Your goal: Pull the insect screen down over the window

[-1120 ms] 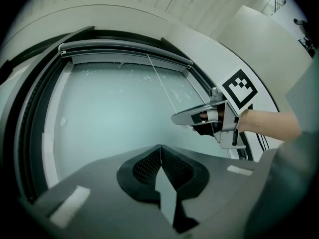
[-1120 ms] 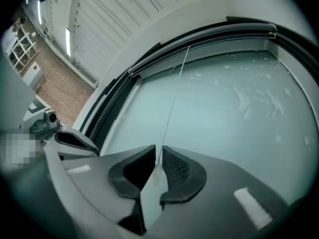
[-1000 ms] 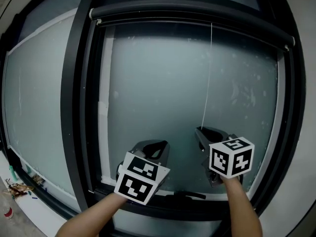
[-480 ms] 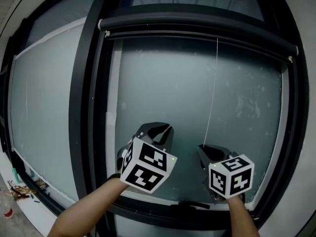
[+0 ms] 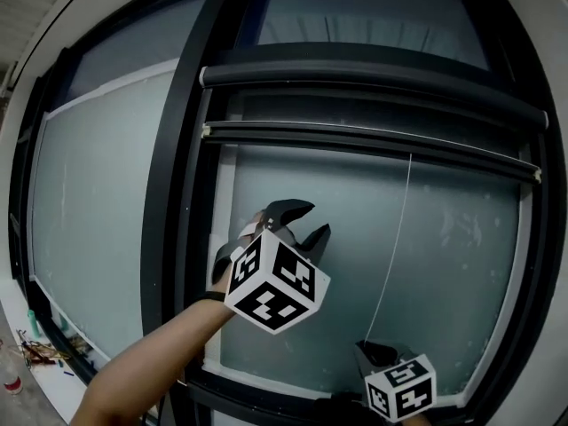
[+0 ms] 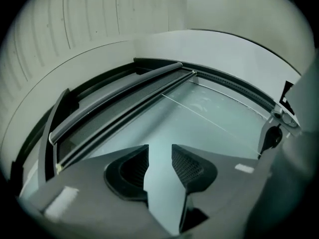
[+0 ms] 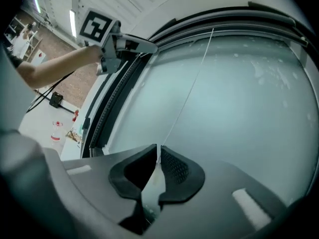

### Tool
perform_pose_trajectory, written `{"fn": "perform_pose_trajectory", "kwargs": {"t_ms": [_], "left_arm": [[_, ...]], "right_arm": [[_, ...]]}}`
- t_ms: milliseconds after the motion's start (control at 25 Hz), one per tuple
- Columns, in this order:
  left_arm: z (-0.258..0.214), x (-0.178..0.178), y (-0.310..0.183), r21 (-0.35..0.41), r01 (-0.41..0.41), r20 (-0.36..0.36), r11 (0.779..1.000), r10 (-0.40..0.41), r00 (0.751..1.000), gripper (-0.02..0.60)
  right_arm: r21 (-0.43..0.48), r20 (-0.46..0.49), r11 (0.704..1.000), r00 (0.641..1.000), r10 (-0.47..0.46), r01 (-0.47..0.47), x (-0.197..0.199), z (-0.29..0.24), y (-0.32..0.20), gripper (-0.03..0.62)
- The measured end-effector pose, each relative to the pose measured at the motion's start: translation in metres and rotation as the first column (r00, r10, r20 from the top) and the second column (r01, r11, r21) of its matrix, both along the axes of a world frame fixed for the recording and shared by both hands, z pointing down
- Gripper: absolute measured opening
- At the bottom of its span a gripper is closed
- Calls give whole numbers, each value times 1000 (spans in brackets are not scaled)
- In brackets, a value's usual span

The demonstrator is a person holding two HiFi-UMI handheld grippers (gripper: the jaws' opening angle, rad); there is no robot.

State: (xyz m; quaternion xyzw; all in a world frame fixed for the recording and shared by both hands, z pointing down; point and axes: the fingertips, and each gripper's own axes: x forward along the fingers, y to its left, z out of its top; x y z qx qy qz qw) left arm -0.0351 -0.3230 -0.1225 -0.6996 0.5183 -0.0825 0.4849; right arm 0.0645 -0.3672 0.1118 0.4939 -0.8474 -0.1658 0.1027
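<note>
The window [image 5: 444, 264] fills the head view, its frosted pane mostly uncovered. The insect screen [image 5: 373, 114] shows only as a narrow dark band in the upper part of the frame, between the roller housing [image 5: 373, 85] and the screen's bottom bar [image 5: 373, 142], so the pull looks to be in its early part.

The left hand-held gripper [image 5: 312, 220] is raised at centre-left. Its jaws have just been opening and stand apart with nothing between them, only glass beyond. The right hand-held gripper [image 5: 380, 355] sits low at the lower right, jaws pinched on the thin pull cord [image 5: 395, 238], which runs taut up to the bar.

This reads as hand-over-hand hauling. The right has little room left below, so the left likely needs to reach across and close on the cord higher up, or on the bar itself, before the right lets go.
</note>
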Motion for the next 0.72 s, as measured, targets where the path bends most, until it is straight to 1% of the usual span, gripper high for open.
{"fn": "perform_pose_trajectory", "kwargs": {"t_ms": [80, 160, 240, 280, 360, 480, 560, 640, 720], "left_arm": [[-9, -1, -5, 24, 30, 41, 999, -31, 999, 163], [-15, -3, -11, 54, 70, 98, 996, -76, 992, 199], [-24, -7, -17, 95, 119, 159, 988, -133, 978, 235], [-31, -8, -20, 115, 143, 187, 983, -163, 969, 242], [-44, -8, -27, 159, 192, 240, 968, -227, 944, 249], [-55, -4, -39, 233, 266, 309, 935, -331, 892, 265], [-58, -4, -48, 236, 295, 339, 926, -364, 868, 273], [-63, -6, -55, 223, 313, 374, 923, -377, 847, 276], [-61, -6, -62, 220, 331, 416, 918, -395, 819, 273]], "right_arm": [[-7, 32, 1000, 999, -8, 8, 0, 11, 2, 32], [-5, 33, 1000, 999, -1, 1, -1, 14, 7, 32], [-2, 11, 1000, 1000, 11, -11, -3, 16, 8, 32], [-1, 2, 1000, 1000, 16, -16, -3, 17, 8, 32], [-4, -5, 1000, 1000, 18, -18, -1, 20, 6, 32], [-1, -19, 1000, 999, 27, -27, 5, 36, 1, 32], [0, -28, 999, 999, 35, -35, 7, 43, -1, 32], [-12, -31, 999, 999, 34, -35, 7, 42, 0, 34], [-29, -43, 999, 999, 30, -32, 7, 44, -1, 32]]}}
